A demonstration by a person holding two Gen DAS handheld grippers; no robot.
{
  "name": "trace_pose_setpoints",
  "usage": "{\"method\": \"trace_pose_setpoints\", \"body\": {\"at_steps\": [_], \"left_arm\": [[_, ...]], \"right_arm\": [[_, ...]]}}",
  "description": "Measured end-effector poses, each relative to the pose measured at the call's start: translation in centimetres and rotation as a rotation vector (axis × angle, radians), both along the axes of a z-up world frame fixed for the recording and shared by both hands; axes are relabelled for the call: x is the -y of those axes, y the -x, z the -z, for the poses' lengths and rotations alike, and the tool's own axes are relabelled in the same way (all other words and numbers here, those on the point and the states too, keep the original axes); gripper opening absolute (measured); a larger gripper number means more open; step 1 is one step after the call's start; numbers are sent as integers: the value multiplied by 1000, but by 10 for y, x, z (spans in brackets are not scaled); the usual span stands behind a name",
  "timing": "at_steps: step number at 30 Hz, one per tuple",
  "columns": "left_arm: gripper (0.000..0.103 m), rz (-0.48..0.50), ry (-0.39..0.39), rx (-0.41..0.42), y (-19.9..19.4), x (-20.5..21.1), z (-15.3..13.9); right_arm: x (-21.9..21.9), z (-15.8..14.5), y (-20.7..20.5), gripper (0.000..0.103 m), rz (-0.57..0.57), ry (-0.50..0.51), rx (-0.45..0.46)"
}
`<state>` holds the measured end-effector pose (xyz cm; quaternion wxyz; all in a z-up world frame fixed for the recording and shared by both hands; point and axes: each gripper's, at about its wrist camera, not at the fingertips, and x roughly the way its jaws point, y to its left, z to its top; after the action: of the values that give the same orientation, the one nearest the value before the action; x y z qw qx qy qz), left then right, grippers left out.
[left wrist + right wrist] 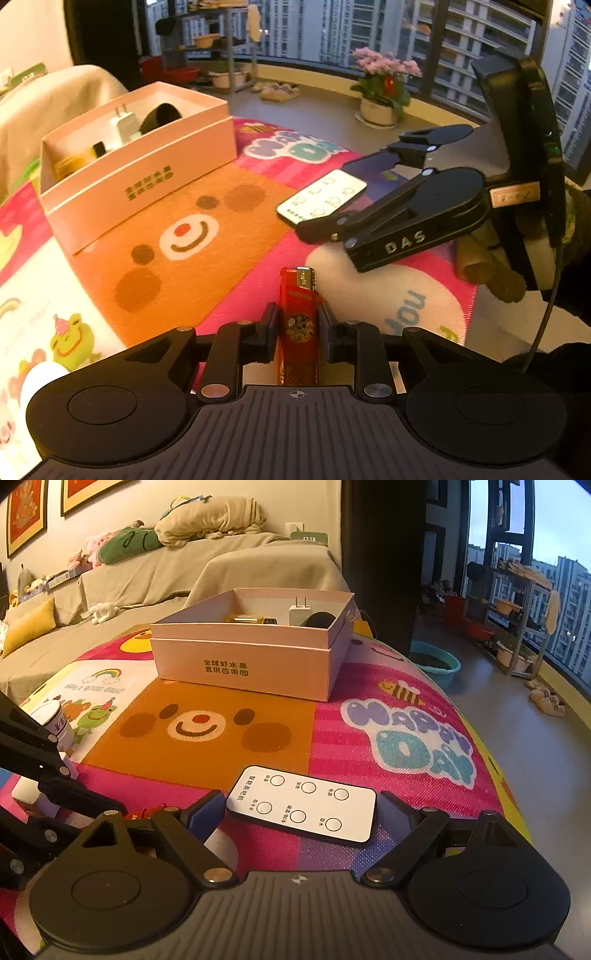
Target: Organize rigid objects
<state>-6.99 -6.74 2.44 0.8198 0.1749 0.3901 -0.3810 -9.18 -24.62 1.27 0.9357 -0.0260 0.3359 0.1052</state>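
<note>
A red lighter lies on the colourful mat, pointing away from me, and my left gripper is shut on its middle, both pads against its sides. A white remote with six round buttons lies flat on the mat. My right gripper straddles the remote lengthwise, pads meeting its two short ends. The left wrist view shows the same grip, the right gripper holding the remote. Behind stands an open pink box, also seen as the box, holding a white charger plug, a black round item and a yellow item.
A white jar and a white block sit at the mat's left side. The mat's edge drops to the floor on the right. A covered sofa stands behind the box. A flower pot stands by the window.
</note>
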Motion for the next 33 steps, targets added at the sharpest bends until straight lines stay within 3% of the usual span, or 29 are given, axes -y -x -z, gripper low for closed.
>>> {"method": "trace_pose_setpoints", "body": {"at_steps": [4, 8, 11, 14, 16, 19, 22, 26, 30, 33], "left_arm": [[26, -29, 34, 23, -8, -8, -16], [26, -87, 71, 121, -33, -15, -49], [26, -170, 99, 215, -70, -17, -73], [27, -320, 203, 279, -128, -21, -87], [26, -402, 281, 241, -167, -24, -86], [28, -495, 329, 136, -204, -30, -78], [28, -496, 359, 123, -193, -42, -76], [28, -473, 385, 142, -138, -75, -75], [28, -497, 406, 104, -82, -115, -65], [28, -549, 380, 86, -50, -137, -52]], "right_arm": [[6, -13, -1, 89, 16, -16, 37], [12, -35, -4, 89, 29, -23, 105], [13, -46, -6, 89, 30, -20, 145], [10, -51, -10, 89, 30, -17, 156], [7, -50, -12, 89, 28, -18, 147], [3, -51, -13, 89, 24, 1, 142], [6, -53, -11, 89, 35, 23, 156], [8, -57, -25, 89, 58, 11, 152], [-4, -77, -61, 89, 33, 0, 219], [-17, -98, -97, 89, 15, -48, 291]]}}
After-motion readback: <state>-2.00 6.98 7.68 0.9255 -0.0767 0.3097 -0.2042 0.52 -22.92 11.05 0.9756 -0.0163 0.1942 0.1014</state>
